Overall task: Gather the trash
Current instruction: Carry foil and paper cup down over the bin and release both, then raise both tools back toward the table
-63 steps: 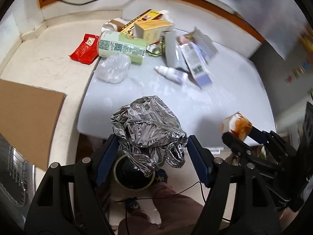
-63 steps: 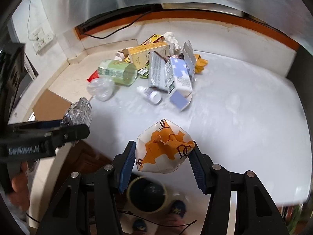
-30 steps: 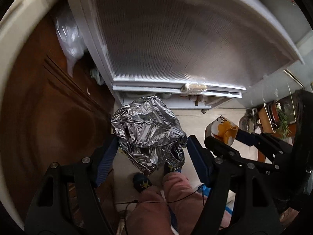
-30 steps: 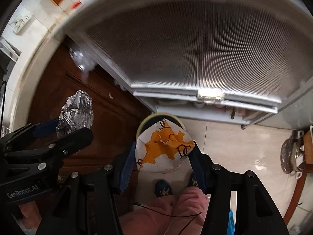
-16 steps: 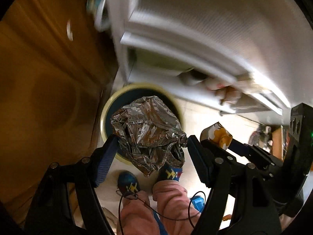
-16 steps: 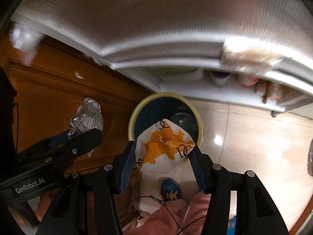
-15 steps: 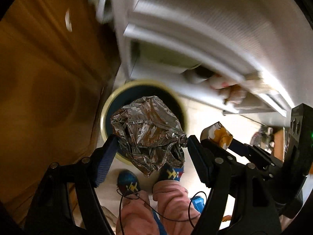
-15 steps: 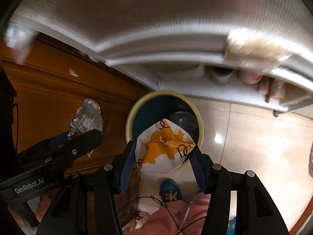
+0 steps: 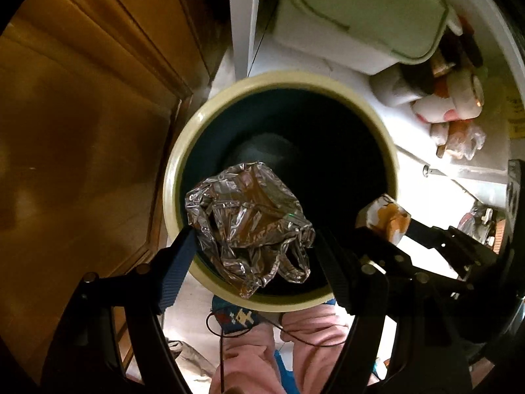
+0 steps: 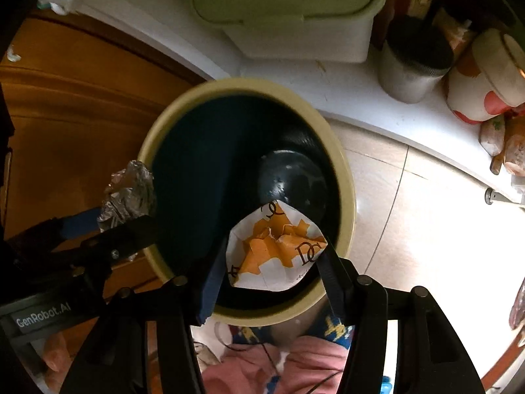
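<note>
My left gripper (image 9: pixel 254 259) is shut on a crumpled silver foil bag (image 9: pixel 249 220) and holds it over the open mouth of a round waste bin with a cream rim (image 9: pixel 183 138) and dark inside. My right gripper (image 10: pixel 272 269) is shut on a crumpled white and orange paper wrapper (image 10: pixel 275 252), also over the bin's cream rim (image 10: pixel 344 177). The foil bag shows at the bin's left edge in the right wrist view (image 10: pixel 129 193). The wrapper shows at the bin's right edge in the left wrist view (image 9: pixel 385 216).
A wooden cabinet (image 9: pixel 82 115) stands left of the bin. A pale lidded box (image 10: pixel 282 10), a dark-lidded steel canister (image 10: pixel 413 72) and a white and red pot (image 10: pixel 485 88) sit on a low white shelf behind it. The person's pink-trousered legs (image 9: pixel 262 354) are below.
Both grippers have swung down from the table to the floor bin and moved closer over its mouth. Each keeps hold of its piece of trash.
</note>
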Motion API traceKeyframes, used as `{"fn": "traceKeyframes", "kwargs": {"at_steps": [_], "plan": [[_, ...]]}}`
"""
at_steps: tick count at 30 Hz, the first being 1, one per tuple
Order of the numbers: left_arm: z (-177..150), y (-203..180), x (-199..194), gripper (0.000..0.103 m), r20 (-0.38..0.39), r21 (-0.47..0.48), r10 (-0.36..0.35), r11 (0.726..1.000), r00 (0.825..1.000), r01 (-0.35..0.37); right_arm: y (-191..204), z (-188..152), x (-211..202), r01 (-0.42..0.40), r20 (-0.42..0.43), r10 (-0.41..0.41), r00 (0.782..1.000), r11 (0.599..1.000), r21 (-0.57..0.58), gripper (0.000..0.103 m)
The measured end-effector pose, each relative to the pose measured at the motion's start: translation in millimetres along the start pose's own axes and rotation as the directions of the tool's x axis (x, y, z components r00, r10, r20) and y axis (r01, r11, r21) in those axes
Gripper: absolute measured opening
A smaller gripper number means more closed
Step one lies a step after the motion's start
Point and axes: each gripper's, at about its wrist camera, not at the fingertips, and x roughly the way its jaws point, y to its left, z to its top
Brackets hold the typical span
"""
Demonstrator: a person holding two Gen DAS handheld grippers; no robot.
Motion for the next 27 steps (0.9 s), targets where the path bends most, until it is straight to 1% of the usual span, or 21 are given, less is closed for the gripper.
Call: {"fn": "traceKeyframes", "kwargs": {"at_steps": [1,3,5,8,13,15,16,18,20,23,25,27], "plan": [[1.6,0.0,2.9,0.072,-0.004,0.002,0.000,1.000,1.000,0.000,-0.3,-0.2,2.5,0.002,0.001,-0.002,1.000,1.000,0.001,0.056],[1.8,2.0,7.0,0.076,-0.005,0.004,0.003,1.000,1.000,-0.003,-2.7,-1.8,6.3,-0.001,-0.001,0.001,1.000,1.000,0.012,0.059],[1.0,5.4,5.3,0.081,-0.006,0.002,0.002,1.000,1.000,-0.002,-5.5,-3.6,6.5,0.001,0.006,-0.002,1.000,1.000,0.026,0.064],[1.7,4.0,5.0,0.082,-0.018,0.004,-0.002,1.000,1.000,0.002,-3.9,-3.1,2.2,-0.004,0.015,0.004,1.000,0.999,0.050,0.070],[2.4,-6.7,-7.7,0.082,-0.003,0.043,0.022,0.999,1.000,-0.022,-7.8,-2.6,-5.4,0.009,0.030,-0.011,1.000,0.999,0.053,0.070],[0.3,-9.0,-16.7,0.082,0.006,0.046,0.025,0.999,1.000,-0.025,-5.1,-3.8,-13.6,0.010,0.040,-0.013,0.999,0.998,0.061,0.070],[-1.2,-10.0,-22.9,0.082,0.010,0.044,0.023,0.999,1.000,-0.024,-4.3,-7.4,-25.3,0.011,0.045,-0.014,0.999,0.998,0.066,0.070],[-6.3,-12.7,-41.6,0.082,0.023,0.036,0.021,0.999,1.000,-0.021,-7.7,-9.3,-42.3,0.011,0.056,-0.016,0.998,0.997,0.080,0.070],[-11.5,-13.9,-62.9,0.082,0.037,0.035,0.016,0.999,0.999,-0.018,-6.8,-20.2,-64.2,0.007,0.070,-0.014,0.997,0.996,0.090,0.070],[-22.2,-20.8,-108.8,0.082,0.072,0.038,0.009,0.999,0.997,-0.012,-1.3,-34.4,-104.6,0.000,0.093,-0.010,0.996,0.994,0.110,0.070],[-30.8,-25.1,-144.4,0.082,0.094,0.045,0.001,0.999,0.996,-0.005,8.9,-44.3,-141.5,-0.007,0.118,-0.006,0.993,0.993,0.114,0.070],[-40.8,-34.9,-190.2,0.082,0.126,0.068,-0.018,0.998,0.992,0.010,15.0,-55.4,-182.5,-0.008,0.146,-0.008,0.989,0.994,0.105,0.070]]}}
